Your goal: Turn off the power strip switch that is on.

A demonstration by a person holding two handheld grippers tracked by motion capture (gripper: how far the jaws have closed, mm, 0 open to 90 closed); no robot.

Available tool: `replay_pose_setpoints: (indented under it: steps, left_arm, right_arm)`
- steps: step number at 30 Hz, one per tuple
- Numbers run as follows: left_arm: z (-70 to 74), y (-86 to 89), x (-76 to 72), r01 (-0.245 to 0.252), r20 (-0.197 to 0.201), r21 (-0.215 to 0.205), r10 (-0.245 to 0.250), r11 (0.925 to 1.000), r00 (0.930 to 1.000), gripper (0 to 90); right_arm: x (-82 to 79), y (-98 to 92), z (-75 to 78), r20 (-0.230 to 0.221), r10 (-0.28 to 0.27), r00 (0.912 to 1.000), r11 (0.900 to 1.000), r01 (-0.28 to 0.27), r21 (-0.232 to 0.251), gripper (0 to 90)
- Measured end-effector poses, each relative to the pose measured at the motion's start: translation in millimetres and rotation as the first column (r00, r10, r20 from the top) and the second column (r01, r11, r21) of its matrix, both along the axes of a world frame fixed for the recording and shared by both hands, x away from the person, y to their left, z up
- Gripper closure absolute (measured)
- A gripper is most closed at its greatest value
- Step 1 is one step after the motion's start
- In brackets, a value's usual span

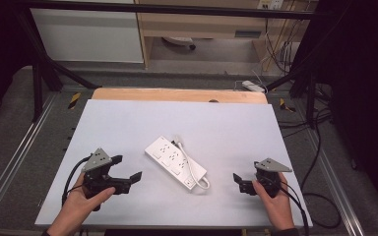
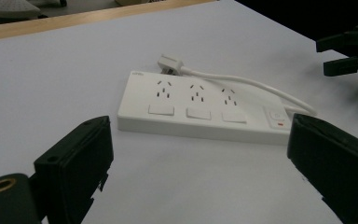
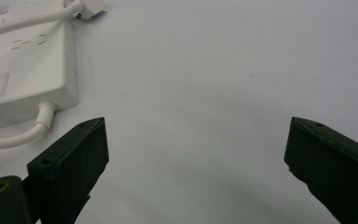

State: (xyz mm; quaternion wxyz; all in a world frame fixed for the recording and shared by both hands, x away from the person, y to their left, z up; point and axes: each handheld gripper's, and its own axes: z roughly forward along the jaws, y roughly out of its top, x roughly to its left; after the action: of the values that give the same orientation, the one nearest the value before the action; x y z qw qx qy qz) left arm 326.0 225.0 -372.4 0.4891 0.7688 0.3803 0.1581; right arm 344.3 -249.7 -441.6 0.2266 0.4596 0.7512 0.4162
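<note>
In the middle of the white bench [image 1: 128, 118] lies a white power strip [image 1: 174, 162], diagonal, its cord [image 1: 197, 172] and plug [image 2: 170, 62] along its far side. The left claw [image 1: 127, 169] and right claw [image 1: 237, 181] rest low on either side, both released and holding nothing, pointing toward it. I judge the work is at the approach step; next, one claw should move in and close on the plug or the strip.

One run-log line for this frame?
left hand-held gripper: open, empty | right hand-held gripper: open, empty | power strip: flat on table between them, untouched, cord alongside
</note>
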Motion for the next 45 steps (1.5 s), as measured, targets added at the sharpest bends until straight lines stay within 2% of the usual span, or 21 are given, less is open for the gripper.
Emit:
replay_pose_setpoints:
  steps: [5, 24, 28, 45]
  left_arm:
    - [3.5, -3.3, 2.1, 0.004, 0.005, 0.002, -0.004, 1.0, 1.0, 7.0]
    - [10.0, -17.8, 12.3, 0.012, 0.012, 0.016, -0.012, 0.9998, 0.9999, 8.0]
    - [8.9, -24.3, 12.9, 0.028, 0.01, 0.034, -0.028, 0.9991, 0.9996, 8.0]
    - [3.4, -44.7, 27.7, 0.034, -0.012, 0.047, -0.033, 0.9983, 0.9994, 9.2]
  right_arm:
    - [-0.1, -0.3, 0.4, -0.001, -0.001, 1.0, 1.0, 0.001, 0.014, 6.7]
    - [-0.4, 0.0, 0.4, 0.001, 0.001, 1.0, 1.0, -0.001, 0.007, 6.7]
    - [-0.6, 0.1, 0.7, 0.003, 0.002, 1.0, 1.0, -0.002, 0.01, 6.5]
    - [-2.5, 1.8, 1.3, 0.006, 0.01, 0.9999, 1.0, -0.01, 0.005, 6.2]
